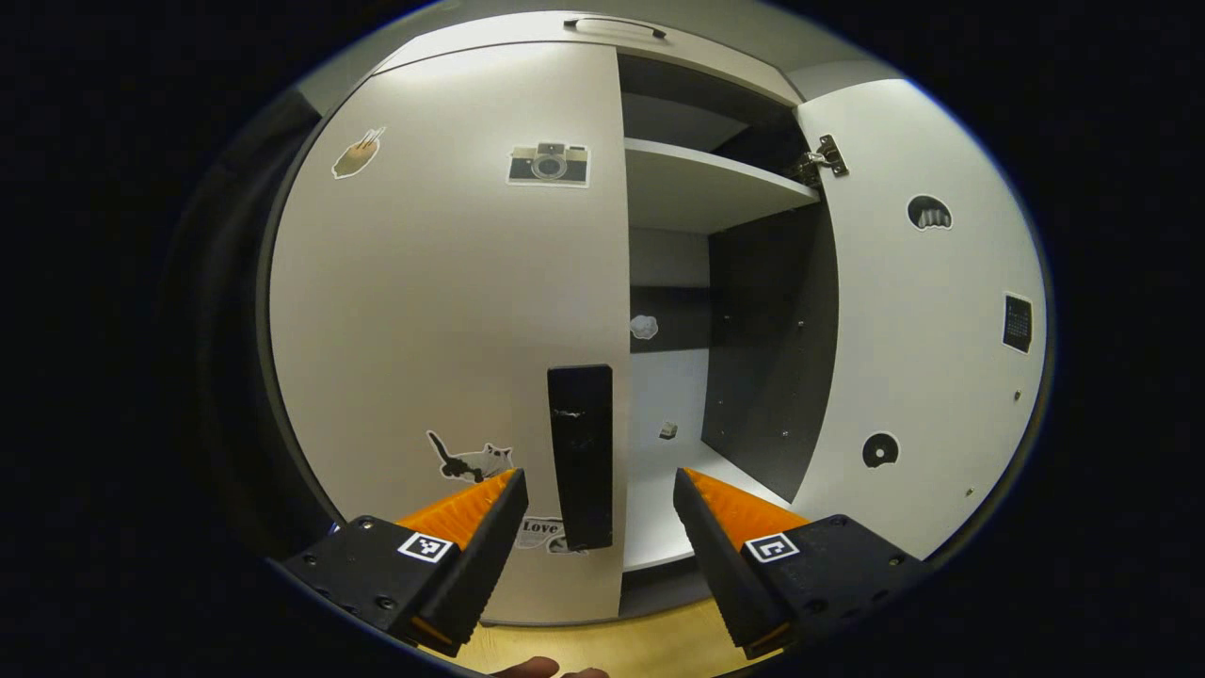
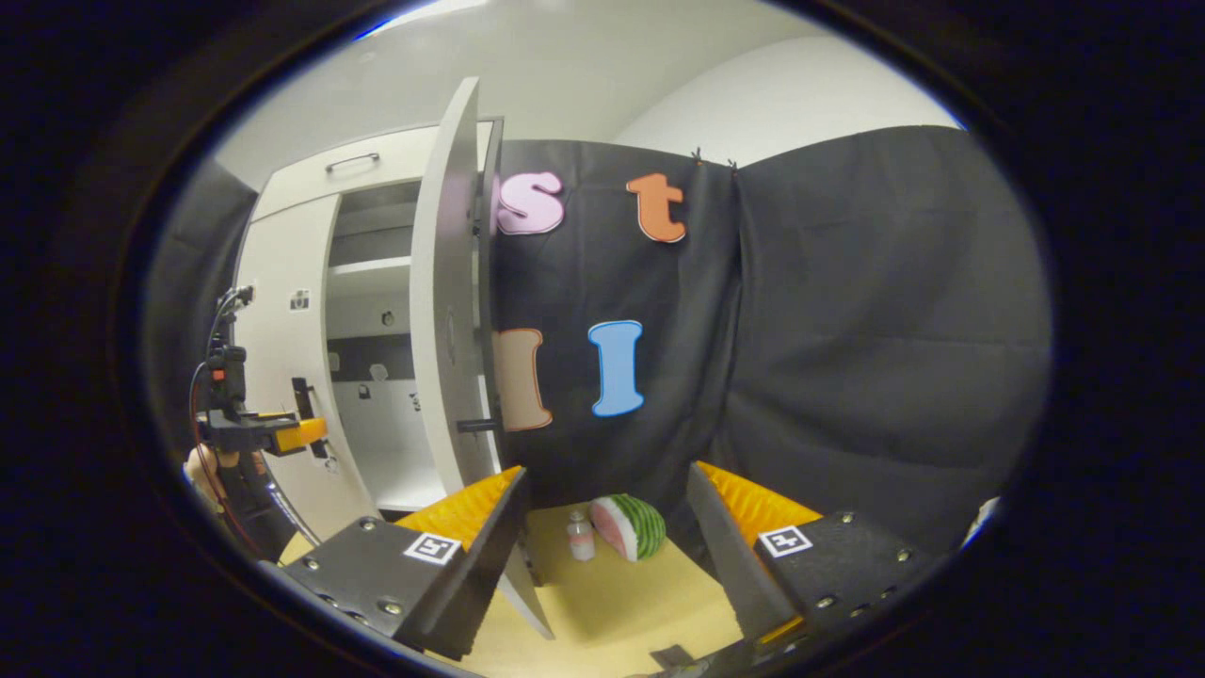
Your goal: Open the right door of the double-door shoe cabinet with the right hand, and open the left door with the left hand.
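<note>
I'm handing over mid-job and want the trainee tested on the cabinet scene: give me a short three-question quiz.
1. True or false: the right door is already swung open.
2. The black handle on the left door lies: A) between the left gripper fingers, untouched; B) clamped by them; C) far off to one side.
3. Fill in: on the floor past the right gripper stand a small bottle and a toy ____ slice.

Key: 1 true; 2 A; 3 watermelon.
</note>
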Action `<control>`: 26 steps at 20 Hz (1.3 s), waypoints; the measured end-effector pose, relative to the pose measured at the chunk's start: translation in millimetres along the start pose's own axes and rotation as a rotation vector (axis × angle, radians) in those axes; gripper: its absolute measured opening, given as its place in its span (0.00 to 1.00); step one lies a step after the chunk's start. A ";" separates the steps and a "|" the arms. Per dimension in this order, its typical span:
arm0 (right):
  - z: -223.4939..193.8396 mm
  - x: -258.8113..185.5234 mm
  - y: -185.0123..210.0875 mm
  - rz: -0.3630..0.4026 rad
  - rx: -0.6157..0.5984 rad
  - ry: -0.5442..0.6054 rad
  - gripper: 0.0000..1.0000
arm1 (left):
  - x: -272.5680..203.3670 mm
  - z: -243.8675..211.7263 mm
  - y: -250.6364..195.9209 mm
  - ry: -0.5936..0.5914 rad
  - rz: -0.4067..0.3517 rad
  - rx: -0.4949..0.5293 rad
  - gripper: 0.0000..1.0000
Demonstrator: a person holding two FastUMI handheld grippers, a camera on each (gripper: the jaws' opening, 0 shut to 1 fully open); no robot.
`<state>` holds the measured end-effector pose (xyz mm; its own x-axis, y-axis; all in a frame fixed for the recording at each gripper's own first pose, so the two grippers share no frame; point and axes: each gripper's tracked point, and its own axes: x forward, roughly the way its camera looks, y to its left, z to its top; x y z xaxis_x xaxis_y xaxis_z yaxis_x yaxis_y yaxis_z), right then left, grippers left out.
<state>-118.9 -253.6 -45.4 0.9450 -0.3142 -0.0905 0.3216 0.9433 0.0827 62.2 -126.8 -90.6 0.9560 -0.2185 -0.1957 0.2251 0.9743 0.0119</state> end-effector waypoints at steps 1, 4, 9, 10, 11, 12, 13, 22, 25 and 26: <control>-0.6 -0.6 -2.3 -0.005 -0.001 0.003 0.99 | 2.9 -0.7 0.2 -0.002 0.008 0.001 0.97; -2.9 0.8 -6.6 -0.026 0.005 0.010 0.99 | 13.8 -2.4 1.4 -0.004 0.031 -0.009 0.97; -6.0 -2.6 -18.0 -0.055 0.019 0.022 0.99 | 25.3 -6.6 12.1 -0.008 0.097 -0.026 0.97; -7.0 -2.0 -18.5 -0.060 0.020 0.024 0.99 | 25.8 -6.4 12.2 -0.016 0.106 -0.034 0.96; -6.8 -2.9 -20.8 -0.063 0.022 0.024 0.99 | 26.3 -5.0 12.3 -0.026 0.111 -0.040 0.95; -6.8 -2.0 -20.0 -0.065 0.023 0.025 0.99 | 27.0 -5.0 12.7 -0.031 0.120 -0.046 0.95; -6.4 -2.7 -20.9 -0.066 0.023 0.025 0.99 | 27.3 -4.8 14.0 -0.033 0.133 -0.047 0.95; -12.6 -5.6 -27.8 -0.081 0.018 0.051 0.99 | 30.1 -9.5 24.4 -0.025 0.231 0.002 0.88; -13.1 -8.3 -32.2 -0.087 0.018 0.057 0.99 | 29.1 -9.5 26.1 -0.032 0.233 -0.004 0.82; -13.4 -8.7 -32.1 -0.087 0.020 0.059 0.99 | 29.4 -9.8 28.0 -0.036 0.233 -0.002 0.75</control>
<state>-138.3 -279.7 -60.6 0.9084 -0.3879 -0.1562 0.4043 0.9100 0.0916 94.7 -105.5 -105.6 0.9882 0.0103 -0.1527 -0.0026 0.9987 0.0507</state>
